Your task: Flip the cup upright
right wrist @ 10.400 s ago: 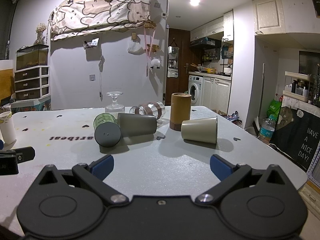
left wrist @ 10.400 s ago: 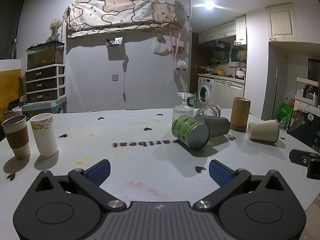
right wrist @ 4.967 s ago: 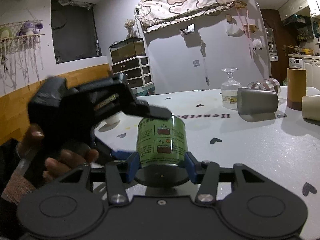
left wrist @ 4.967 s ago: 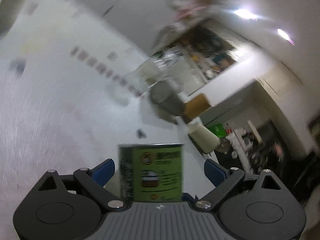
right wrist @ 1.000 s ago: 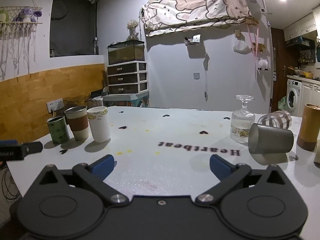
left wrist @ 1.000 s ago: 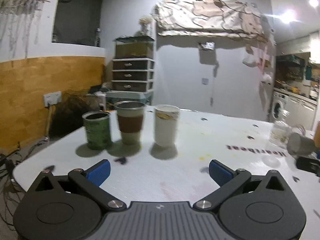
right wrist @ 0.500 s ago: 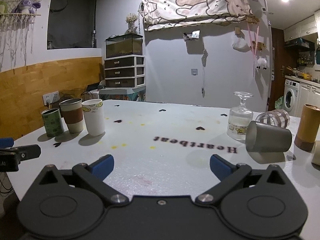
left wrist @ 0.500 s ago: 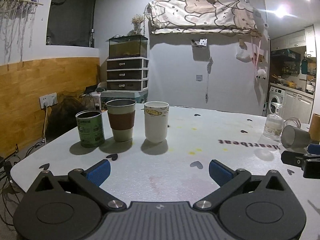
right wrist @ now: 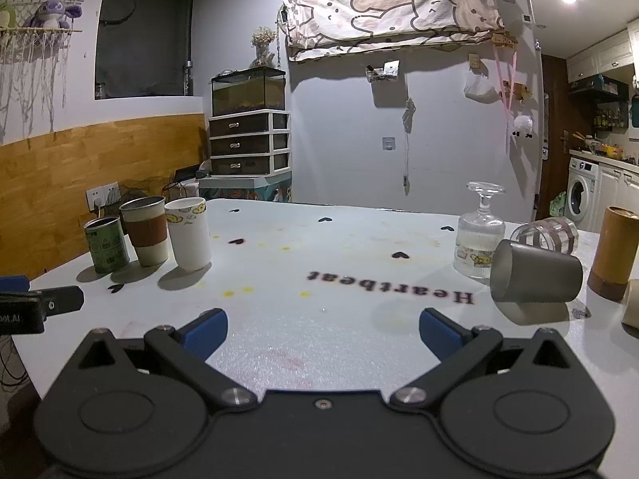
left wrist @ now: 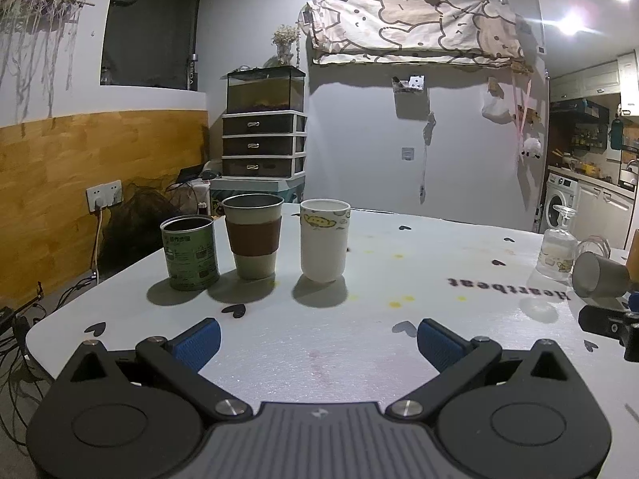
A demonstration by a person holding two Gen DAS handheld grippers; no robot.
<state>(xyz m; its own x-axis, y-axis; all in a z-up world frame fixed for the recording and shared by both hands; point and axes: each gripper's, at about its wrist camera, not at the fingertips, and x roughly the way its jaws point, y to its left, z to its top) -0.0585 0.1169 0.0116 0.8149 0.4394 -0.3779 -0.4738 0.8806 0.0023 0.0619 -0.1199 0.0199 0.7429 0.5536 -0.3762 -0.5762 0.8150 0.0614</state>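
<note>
A green tin cup [left wrist: 190, 252] stands upright at the table's left end, beside a brown-sleeved cup [left wrist: 252, 236] and a white cup [left wrist: 324, 240]; the three also show in the right wrist view, with the green cup [right wrist: 106, 244] leftmost. A grey cup [right wrist: 533, 277] lies on its side at the right, also in the left wrist view [left wrist: 599, 274]. My left gripper [left wrist: 317, 343] is open and empty, short of the upright cups. My right gripper [right wrist: 322, 331] is open and empty over the table's middle.
An upturned stemmed glass [right wrist: 479, 235], a striped glass on its side [right wrist: 549, 235], a brown cylinder cup [right wrist: 615, 253] and a beige cup's edge [right wrist: 631, 307] crowd the right end. The white table [right wrist: 339, 247] has its left edge near the green cup.
Both grippers have swung slightly right and drawn back; the upright cups sit further left in both views. No cup has moved in the last second.
</note>
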